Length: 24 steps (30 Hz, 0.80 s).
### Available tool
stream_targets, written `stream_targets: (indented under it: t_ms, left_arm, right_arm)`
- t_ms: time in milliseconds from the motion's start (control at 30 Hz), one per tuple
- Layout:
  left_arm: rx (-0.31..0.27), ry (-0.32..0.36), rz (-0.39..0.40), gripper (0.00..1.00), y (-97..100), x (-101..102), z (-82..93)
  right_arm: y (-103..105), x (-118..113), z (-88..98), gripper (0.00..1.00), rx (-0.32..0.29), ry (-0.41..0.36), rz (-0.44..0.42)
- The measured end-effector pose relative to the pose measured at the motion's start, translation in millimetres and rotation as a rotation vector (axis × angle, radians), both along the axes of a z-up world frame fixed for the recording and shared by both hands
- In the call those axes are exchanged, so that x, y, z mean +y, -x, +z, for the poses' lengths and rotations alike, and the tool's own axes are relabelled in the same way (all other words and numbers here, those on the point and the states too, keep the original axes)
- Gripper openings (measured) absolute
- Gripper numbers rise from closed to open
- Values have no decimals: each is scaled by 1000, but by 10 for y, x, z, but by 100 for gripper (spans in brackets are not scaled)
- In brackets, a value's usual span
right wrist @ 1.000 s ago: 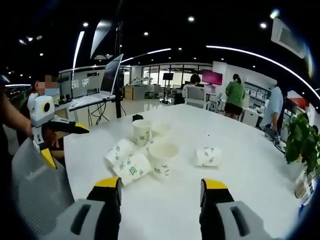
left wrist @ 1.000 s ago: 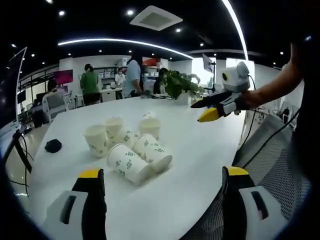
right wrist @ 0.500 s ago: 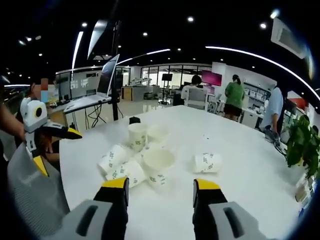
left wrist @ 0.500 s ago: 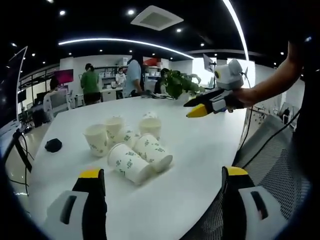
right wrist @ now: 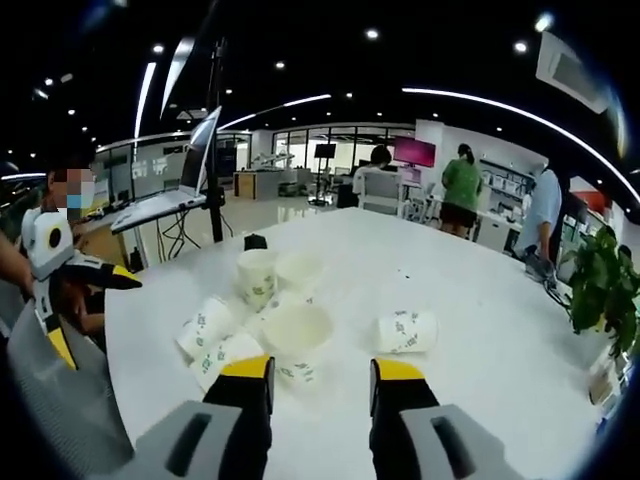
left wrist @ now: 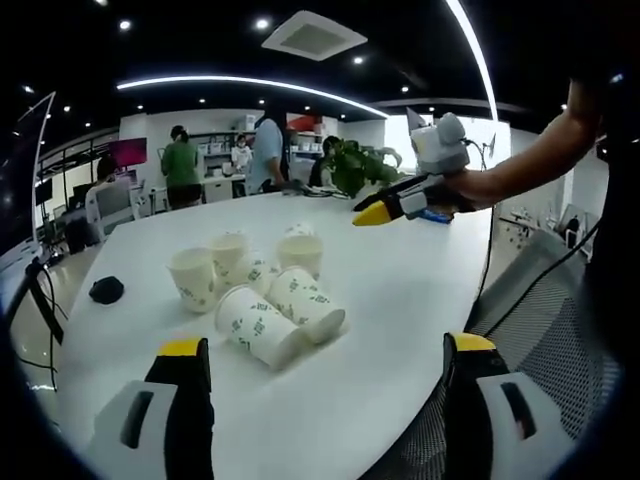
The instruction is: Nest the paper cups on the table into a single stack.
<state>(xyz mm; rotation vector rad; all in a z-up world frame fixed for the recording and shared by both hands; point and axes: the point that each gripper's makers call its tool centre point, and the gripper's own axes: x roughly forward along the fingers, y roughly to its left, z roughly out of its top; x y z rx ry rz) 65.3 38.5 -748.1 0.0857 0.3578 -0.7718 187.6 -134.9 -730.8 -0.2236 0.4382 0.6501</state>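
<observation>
Progress: nothing nested yet; every white paper cup with green print point(left wrist: 262, 327) lies loose on the white desk point(left wrist: 400, 300).
Cups: a cluster at mid-desk, some upright point(left wrist: 192, 279), some tipped on their sides point(left wrist: 308, 303); one tipped cup point(right wrist: 407, 331) lies apart, to the right of the cluster in the right gripper view.
Left tongs point(left wrist: 322, 380): spread wide, holding nothing, near the desk edge, short of the cluster.
Right tongs point(right wrist: 320, 371): fairly narrow gap, holding nothing, pointed at an upright open-mouthed cup point(right wrist: 296, 337) just beyond the tips.
Remaining: by my reading, the whole stacking job, beginning with a first grasp.
</observation>
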Motion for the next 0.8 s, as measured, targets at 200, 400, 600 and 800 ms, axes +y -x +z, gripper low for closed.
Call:
stream_targets:
  t_ms: [200,400,600,800]
  left_arm:
    - [1,-2,4,97,-8,13,-8]
    - [4,-4,4,96,-10,16,-12]
    - [7,-7,5,96,-15,25,-19]
    - [10,-8,3,96,-15,26,-28]
  right_arm:
    - [-90,6,-56,30,19,3,-8]
    - [-165,25,-99,28,35,7,-8]
    - [-233,10,-131,24,69,-13,-36]
    - [-290,13,-138,24,104,-37,-64]
